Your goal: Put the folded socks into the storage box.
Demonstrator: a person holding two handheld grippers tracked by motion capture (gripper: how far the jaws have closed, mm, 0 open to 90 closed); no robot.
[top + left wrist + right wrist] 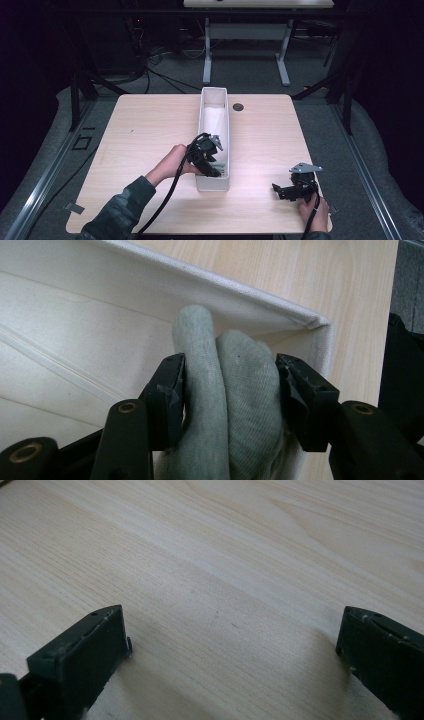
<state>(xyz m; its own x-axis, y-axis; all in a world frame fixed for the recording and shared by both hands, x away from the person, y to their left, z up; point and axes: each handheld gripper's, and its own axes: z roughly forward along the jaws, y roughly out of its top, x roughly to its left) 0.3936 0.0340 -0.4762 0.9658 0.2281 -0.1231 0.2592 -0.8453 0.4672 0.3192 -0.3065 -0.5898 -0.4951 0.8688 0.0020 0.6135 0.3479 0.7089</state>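
The left gripper (230,390) clamps a grey cloth (235,405) inside the white bin (216,97); the right gripper (232,645) rests wide open, empty, on the counter (150,130).

I'm looking at a lab or test room, not a home. The light wood table (150,150) sits alone on grey carpet (240,75), hemmed in by black metal framing (75,95) with rails along the floor. Loose cables (155,70) run across the carpet behind it, and another white-legged desk (245,55) stands further back. The surroundings are dark and bare, with no household furnishings.
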